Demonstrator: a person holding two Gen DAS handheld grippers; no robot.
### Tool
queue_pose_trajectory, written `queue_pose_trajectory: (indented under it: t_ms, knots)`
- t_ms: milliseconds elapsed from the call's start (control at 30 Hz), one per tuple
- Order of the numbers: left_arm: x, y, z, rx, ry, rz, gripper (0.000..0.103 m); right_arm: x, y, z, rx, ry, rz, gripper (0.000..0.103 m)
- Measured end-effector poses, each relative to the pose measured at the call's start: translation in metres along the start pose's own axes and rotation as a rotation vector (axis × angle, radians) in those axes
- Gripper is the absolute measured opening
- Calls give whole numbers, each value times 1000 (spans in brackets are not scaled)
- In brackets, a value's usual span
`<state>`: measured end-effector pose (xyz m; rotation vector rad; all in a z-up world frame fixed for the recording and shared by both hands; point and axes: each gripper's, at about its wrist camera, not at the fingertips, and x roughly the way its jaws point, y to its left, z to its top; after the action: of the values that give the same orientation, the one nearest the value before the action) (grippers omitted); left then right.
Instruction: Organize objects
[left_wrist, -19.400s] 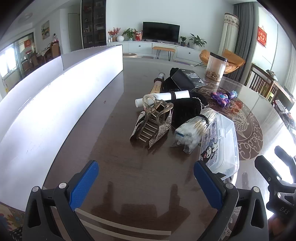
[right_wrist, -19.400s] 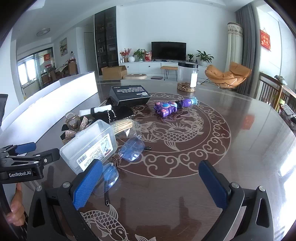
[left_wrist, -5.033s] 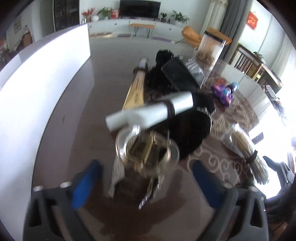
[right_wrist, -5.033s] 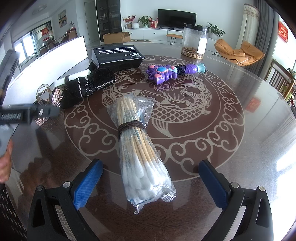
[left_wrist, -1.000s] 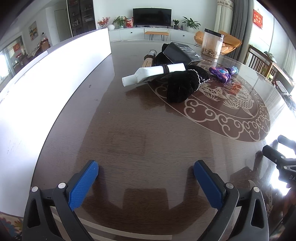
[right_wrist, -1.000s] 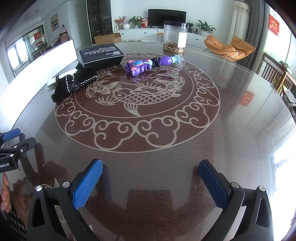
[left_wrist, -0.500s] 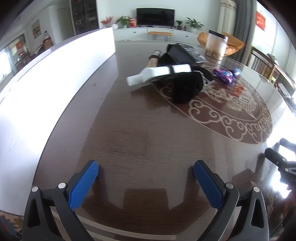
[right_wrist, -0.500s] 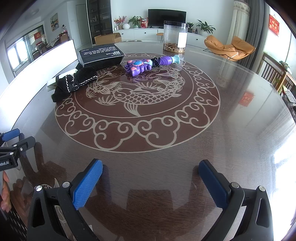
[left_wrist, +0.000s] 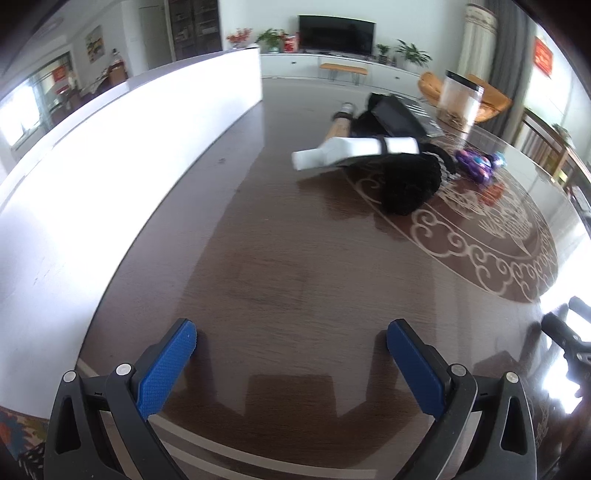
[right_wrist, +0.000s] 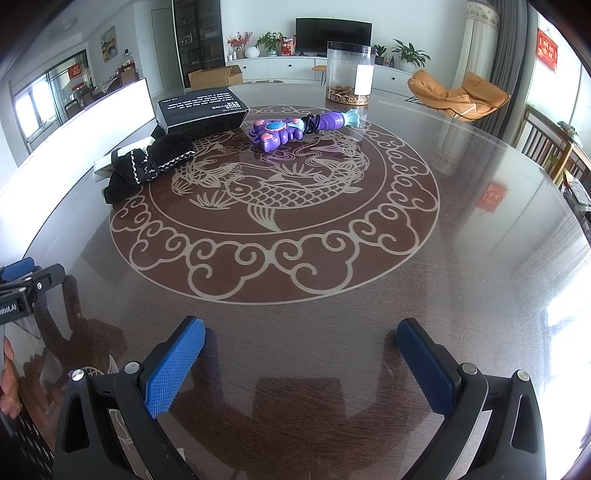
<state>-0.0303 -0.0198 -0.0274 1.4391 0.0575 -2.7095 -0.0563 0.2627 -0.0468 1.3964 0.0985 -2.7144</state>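
Polished brown tabletop (right_wrist: 461, 266) sits bare up front, swabs and hair claw cleared since earlier, both left gripper (left_wrist: 291, 354) and right gripper (right_wrist: 301, 354) wide open and empty, black glove (left_wrist: 410, 184) and white tube (left_wrist: 354, 149) waiting far side, likely next.

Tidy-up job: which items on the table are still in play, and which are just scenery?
In play:
- black fabric bundle
- white tube
- black box
- purple toy
- wooden-handled item behind them

Scenery (likely):
- clear canister, far side of table
- white partition
- TV, orange chair
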Motion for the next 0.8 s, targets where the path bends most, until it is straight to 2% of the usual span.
queue_pose_trajectory:
  t_ms: [100, 467, 600, 733, 800]
  knots:
    - [1, 6, 1, -31, -1, 20, 103, 0, 0, 0, 0, 0, 0, 103]
    - [4, 8, 1, -35, -14, 25, 103, 7, 4, 7, -3, 11, 4, 103]
    - [4, 8, 1, -35, -14, 25, 103, 27, 1, 38, 22, 69, 14, 103]
    - [4, 8, 1, -35, -15, 26, 103, 43, -26, 96, 207, 14, 49, 103]
    - [4, 8, 1, -36, -15, 25, 103, 59, -36, 124, 298, 28, 73, 103]
